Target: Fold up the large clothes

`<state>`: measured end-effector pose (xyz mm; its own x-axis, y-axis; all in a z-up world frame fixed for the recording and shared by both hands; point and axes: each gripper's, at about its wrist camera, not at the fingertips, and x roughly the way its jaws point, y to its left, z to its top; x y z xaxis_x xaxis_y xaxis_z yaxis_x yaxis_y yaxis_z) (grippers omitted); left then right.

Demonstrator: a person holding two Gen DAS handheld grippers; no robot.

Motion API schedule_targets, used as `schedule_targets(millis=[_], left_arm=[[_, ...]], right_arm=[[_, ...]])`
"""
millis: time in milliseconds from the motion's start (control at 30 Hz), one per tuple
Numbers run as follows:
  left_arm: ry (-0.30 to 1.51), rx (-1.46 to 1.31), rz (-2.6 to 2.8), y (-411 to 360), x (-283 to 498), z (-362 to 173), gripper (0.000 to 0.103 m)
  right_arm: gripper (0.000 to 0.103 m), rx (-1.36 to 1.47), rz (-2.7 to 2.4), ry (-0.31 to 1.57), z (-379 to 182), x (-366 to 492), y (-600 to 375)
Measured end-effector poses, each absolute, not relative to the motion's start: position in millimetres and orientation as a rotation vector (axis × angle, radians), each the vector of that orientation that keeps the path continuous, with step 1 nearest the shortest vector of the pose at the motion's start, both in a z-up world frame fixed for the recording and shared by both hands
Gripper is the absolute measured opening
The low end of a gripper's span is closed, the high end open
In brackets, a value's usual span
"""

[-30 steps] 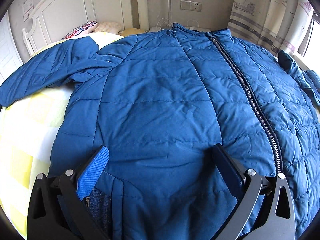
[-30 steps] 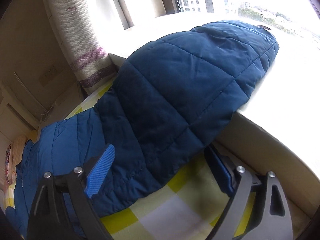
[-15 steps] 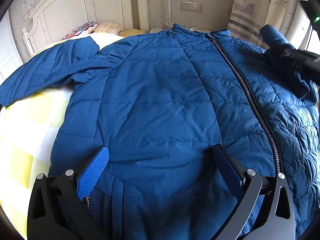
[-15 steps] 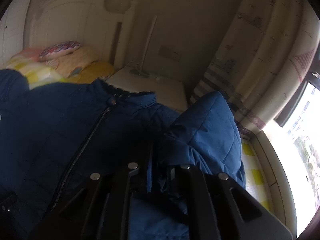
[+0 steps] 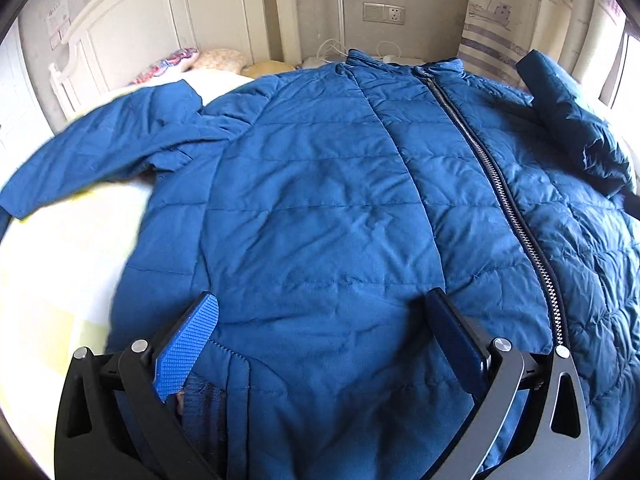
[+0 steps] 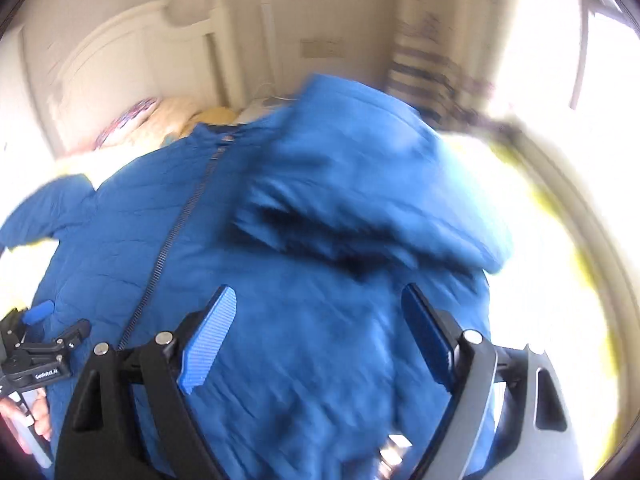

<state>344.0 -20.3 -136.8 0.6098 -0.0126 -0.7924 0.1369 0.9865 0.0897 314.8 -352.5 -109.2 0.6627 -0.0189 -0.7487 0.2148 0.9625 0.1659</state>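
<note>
Two grippers are hovering low over a big blue jacket (image 5: 320,220) that is lying flat on the bed (image 5: 60,264), front side up and zipped shut. The left gripper (image 5: 324,320) is sitting near the bottom hem, and its fingers (image 5: 188,348) are standing wide apart with nothing between them but the cloth below. The right gripper (image 6: 320,320) is hanging over the other half of the jacket, and its fingers (image 6: 208,344) are spread apart too, not pinching anything. That view is blurry. Low in its left corner the left gripper is showing again, with a hand (image 6: 36,420) holding it.

A little farther off, the zipper (image 5: 500,184) is running up the middle to the collar. One sleeve (image 5: 572,120) is lying folded over the chest on the window side. The other sleeve (image 5: 100,160) is stretching straight out across the yellow and white checked sheet.

Farther back, some pillows (image 5: 200,62) are resting against the white headboard (image 5: 160,12). A wall socket (image 5: 384,13) is sitting on the wall beyond, and a curtain (image 5: 500,20) with little boats on it is hanging by the bright window.
</note>
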Motion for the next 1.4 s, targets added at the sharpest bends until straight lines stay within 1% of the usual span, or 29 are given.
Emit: schedule_targets(millis=[33,67,167,267,367,433,500,600,667,700,733,767,800,833,933,967,1033,1100,1200,1267,1300,1333,1367,1400], left_arm=[[0.896,0.168,-0.09,-28,343,-130,0.099],[0.867,0.189,-0.118,-39,342,-120,0.099],[0.709,0.338,-0.21,-96,337,-81,0.099],[0.597,0.525,-0.366,-171,339,-60,0.099],[0.544,0.711,-0.509,-242,346,-63,0.098],[0.52,0.819,-0.558,-282,351,-70,0.09],[0.516,0.888,-0.59,-314,356,-78,0.086],[0.539,0.936,-0.651,-348,357,-93,0.085],[0.534,0.979,-0.646,-366,355,-104,0.08],[0.539,0.993,-0.625,-372,356,-111,0.069],[0.551,0.989,-0.606,-376,354,-114,0.054],[0.555,0.963,-0.585,-375,356,-114,0.045],[0.552,0.917,-0.579,-369,355,-110,0.03],[0.537,0.856,-0.571,-359,355,-102,0.023],[0.518,0.638,-0.521,-313,358,-67,0.016],[0.531,0.537,-0.508,-289,361,-55,0.015],[0.554,0.357,-0.452,-234,364,-38,0.014],[0.605,0.205,-0.373,-172,367,-36,0.015],[0.746,0.039,-0.31,-89,374,-66,0.015],[0.825,-0.002,-0.312,-55,372,-94,0.021],[0.847,-0.01,-0.318,-41,371,-106,0.03],[0.856,-0.018,-0.321,-30,364,-114,0.041],[0.85,-0.033,-0.322,-21,361,-118,0.05],[0.836,-0.054,-0.321,-13,357,-118,0.071]], right_arm=[[0.073,0.285,-0.175,0.841,-114,307,-365],[0.072,0.305,-0.215,0.841,-119,298,-371],[0.071,0.37,-0.285,0.862,-134,279,-391],[0.071,0.395,-0.32,0.86,-141,275,-398],[0.071,0.439,-0.342,0.832,-143,266,-405],[0.071,0.447,-0.344,0.823,-143,264,-409],[0.071,0.431,-0.349,0.829,-145,267,-410],[0.072,0.423,-0.352,0.831,-145,261,-407],[0.072,0.429,-0.349,0.827,-145,261,-405],[0.072,0.429,-0.348,0.827,-145,263,-405],[0.072,0.43,-0.348,0.826,-145,265,-404],[0.072,0.431,-0.348,0.825,-145,265,-404],[0.072,0.434,-0.346,0.824,-145,264,-404],[0.072,0.437,-0.346,0.821,-145,261,-403],[0.072,0.447,-0.344,0.814,-145,259,-404],[0.072,0.449,-0.343,0.813,-144,256,-403],[0.072,0.447,-0.343,0.813,-144,256,-403],[0.072,0.446,-0.344,0.814,-144,256,-402],[0.072,0.439,-0.348,0.818,-144,256,-401],[0.073,0.432,-0.349,0.822,-143,257,-400],[0.073,0.429,-0.35,0.825,-143,257,-400],[0.073,0.425,-0.352,0.827,-143,257,-399],[0.073,0.422,-0.353,0.828,-143,258,-399],[0.073,0.419,-0.355,0.83,-143,258,-398]])
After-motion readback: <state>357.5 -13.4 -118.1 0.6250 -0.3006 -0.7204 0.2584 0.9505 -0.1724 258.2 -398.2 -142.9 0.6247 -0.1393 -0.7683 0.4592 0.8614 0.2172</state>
